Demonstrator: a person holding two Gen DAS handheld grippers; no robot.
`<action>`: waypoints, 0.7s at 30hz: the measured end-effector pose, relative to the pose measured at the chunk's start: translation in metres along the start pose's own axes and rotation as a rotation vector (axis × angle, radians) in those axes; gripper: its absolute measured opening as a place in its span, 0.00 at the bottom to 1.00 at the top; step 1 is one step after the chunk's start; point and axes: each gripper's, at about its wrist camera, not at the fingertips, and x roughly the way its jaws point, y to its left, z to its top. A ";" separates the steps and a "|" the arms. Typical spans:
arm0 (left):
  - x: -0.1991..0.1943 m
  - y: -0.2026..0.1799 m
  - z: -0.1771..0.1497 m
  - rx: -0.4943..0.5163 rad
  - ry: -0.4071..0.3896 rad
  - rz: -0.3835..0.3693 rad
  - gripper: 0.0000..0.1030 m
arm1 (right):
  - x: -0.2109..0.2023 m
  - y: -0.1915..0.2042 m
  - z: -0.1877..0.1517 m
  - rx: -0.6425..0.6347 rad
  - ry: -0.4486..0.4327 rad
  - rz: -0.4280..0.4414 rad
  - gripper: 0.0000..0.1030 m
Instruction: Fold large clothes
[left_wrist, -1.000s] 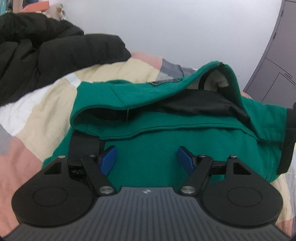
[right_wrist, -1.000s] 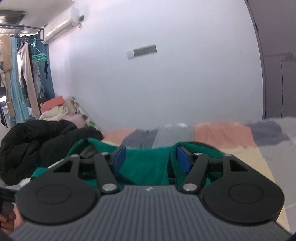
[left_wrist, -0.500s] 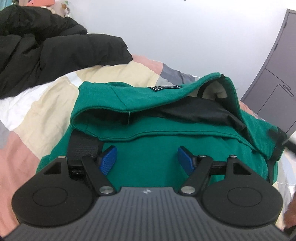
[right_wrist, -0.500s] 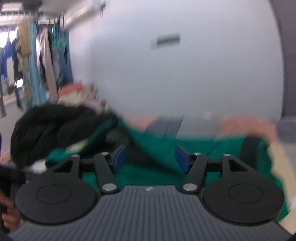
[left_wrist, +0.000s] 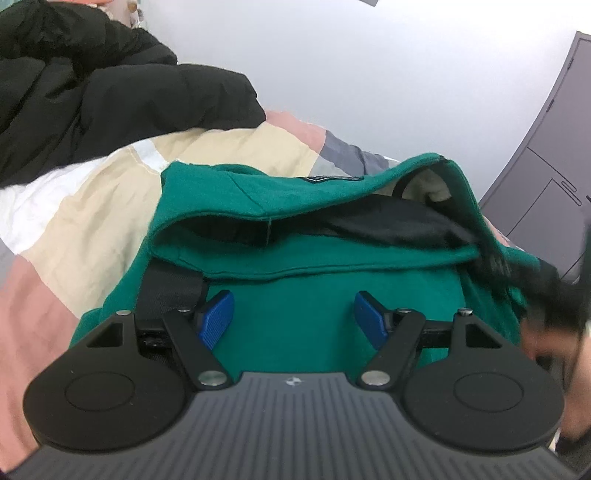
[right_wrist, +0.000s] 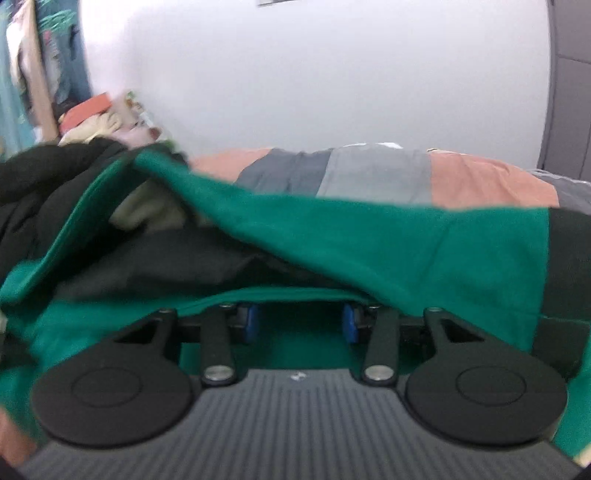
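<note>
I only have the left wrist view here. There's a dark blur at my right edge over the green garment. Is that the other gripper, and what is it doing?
Observer: Likely so. The right gripper has its fingertips tucked under a raised flap of the green garment, jaws closing, with green cloth between the blue pads.
Operator: Has it gripped yet?
Observer: Not visibly; a gap shows between the pads.
Operator: Anything past the garment on that side?
Observer: The patchwork quilt, in pink and grey blocks, runs to the white wall.
Operator: And my gripper?
Observer: The left gripper stands open over the garment, holding nothing.
</note>
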 end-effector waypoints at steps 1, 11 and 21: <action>0.000 -0.001 -0.001 0.008 -0.007 0.002 0.74 | 0.011 -0.002 0.010 0.017 0.001 -0.010 0.40; 0.009 0.005 0.000 0.026 -0.104 -0.056 0.74 | 0.077 0.017 0.078 0.001 -0.025 -0.068 0.40; 0.006 0.027 0.014 -0.096 -0.132 -0.075 0.74 | 0.037 0.049 0.062 0.008 0.006 0.090 0.42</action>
